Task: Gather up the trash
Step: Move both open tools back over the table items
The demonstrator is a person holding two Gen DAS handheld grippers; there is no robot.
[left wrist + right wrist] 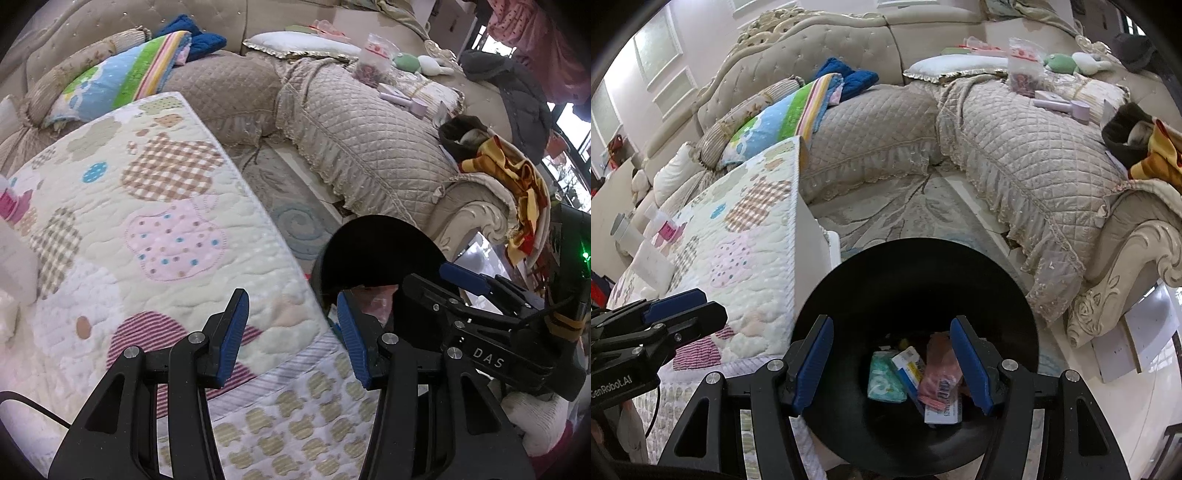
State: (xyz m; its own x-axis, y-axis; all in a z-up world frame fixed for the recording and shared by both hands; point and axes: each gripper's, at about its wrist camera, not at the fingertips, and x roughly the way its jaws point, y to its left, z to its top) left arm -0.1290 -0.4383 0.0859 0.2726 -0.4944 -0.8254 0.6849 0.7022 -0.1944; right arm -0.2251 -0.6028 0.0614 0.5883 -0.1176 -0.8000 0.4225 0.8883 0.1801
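Both claws stand spread and carry nothing. Right claw point(892, 360) hangs over the black bin point(849, 295), which stands on the floor just off the near corner of the quilt-covered table point(753, 236); left claw point(291, 336) is over that corner of the table. The trash lies in the bottom of the bin: a green tissue pack point(884, 380), a blue-and-white carton point(910, 367) and a pink wrapper point(938, 384). All look light, soft and crinkly; a pinch across a flat edge should hold them.

Black-framed left tool point(291, 332) and right tool point(892, 360), ribbed blue pads, silver screws
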